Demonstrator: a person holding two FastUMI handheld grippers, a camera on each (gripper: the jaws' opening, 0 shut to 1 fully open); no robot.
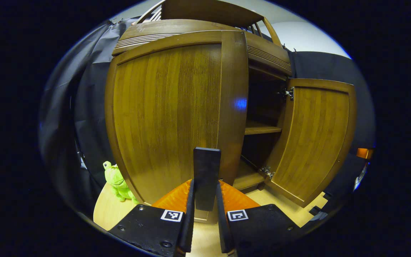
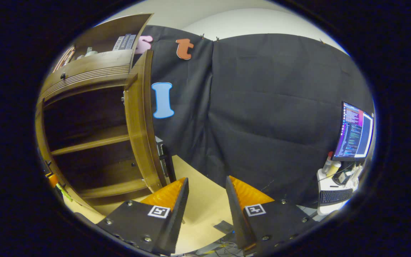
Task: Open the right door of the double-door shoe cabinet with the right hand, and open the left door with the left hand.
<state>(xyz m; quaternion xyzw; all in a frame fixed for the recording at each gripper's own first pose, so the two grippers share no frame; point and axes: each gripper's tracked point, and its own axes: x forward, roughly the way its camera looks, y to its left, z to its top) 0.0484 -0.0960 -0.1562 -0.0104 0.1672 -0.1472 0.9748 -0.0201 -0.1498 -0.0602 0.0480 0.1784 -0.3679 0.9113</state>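
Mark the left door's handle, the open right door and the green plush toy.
left door handle [image 1: 206,171]: left gripper view, middle of the dark upright bar.
right door [image 1: 314,137]: left gripper view, centre of its inner panel.
green plush toy [image 1: 117,182]: left gripper view, its body.

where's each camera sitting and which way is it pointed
Left gripper view: rides the left gripper, facing the cabinet's left door, jaws closed on its dark handle.
Right gripper view: rides the right gripper, jaws open and empty, facing the booth wall beside the open right door.
Shared: the right door and the inner shelf.
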